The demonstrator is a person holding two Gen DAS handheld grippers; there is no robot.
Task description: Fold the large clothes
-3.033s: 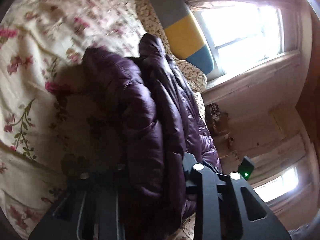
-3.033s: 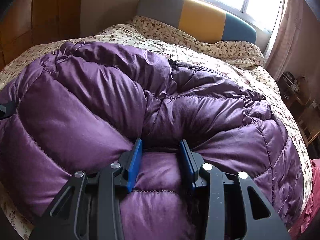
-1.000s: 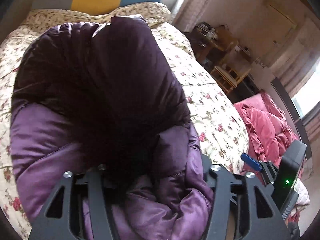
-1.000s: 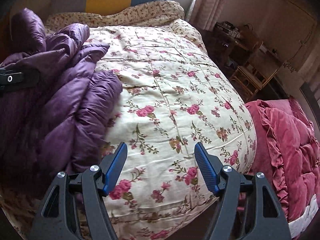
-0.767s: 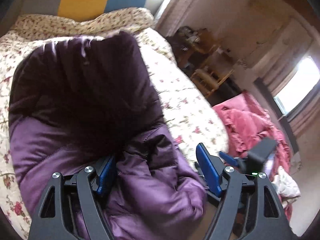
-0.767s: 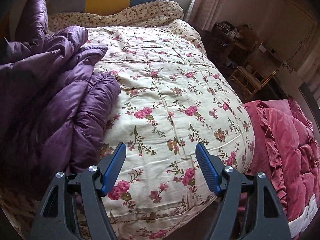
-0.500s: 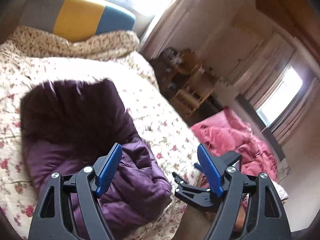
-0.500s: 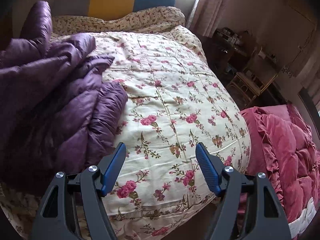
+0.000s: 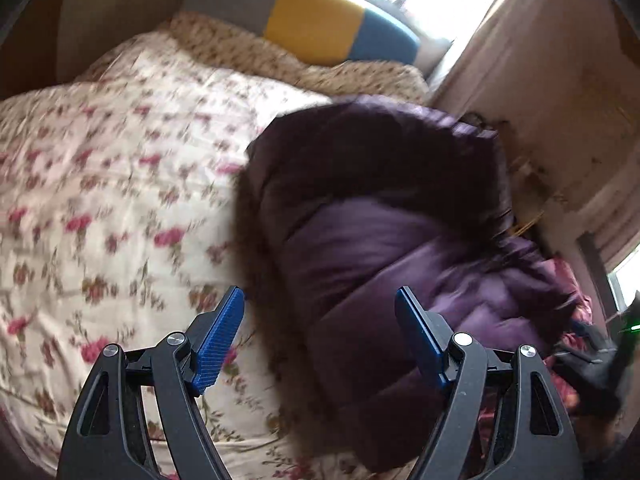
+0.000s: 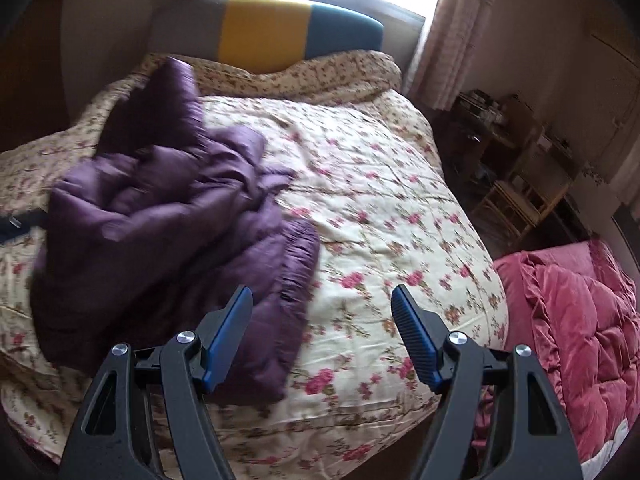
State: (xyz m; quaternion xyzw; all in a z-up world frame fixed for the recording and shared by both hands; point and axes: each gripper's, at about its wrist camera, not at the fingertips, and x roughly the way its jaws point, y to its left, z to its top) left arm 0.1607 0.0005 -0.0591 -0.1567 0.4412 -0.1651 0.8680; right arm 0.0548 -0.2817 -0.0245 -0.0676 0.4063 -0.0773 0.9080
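Note:
A purple puffer jacket [image 9: 380, 240] lies in a folded, bulky heap on the floral bedspread [image 9: 100, 200]. My left gripper [image 9: 320, 320] hovers open just above its near edge, nothing between the blue pads. The view is motion-blurred. In the right wrist view the jacket [image 10: 160, 232] rests on the left half of the bed, one part sticking up toward the headboard. My right gripper [image 10: 322, 332] is open over the bedspread [image 10: 380, 200] near the bed's front edge, beside the jacket's right edge and clear of it. The left gripper's tip [image 10: 12, 224] shows at the far left.
A grey, yellow and blue headboard [image 10: 264, 32] stands under a bright window. A red quilt [image 10: 580, 320] lies beside the bed at the right. Wooden furniture [image 10: 516, 196] crowds the far right by a curtain. The bed's right half holds only the bedspread.
My left gripper opened and let go of the jacket, then drew back and swung sideways. The jacket settled in a heap. My right gripper rose a little and stayed open.

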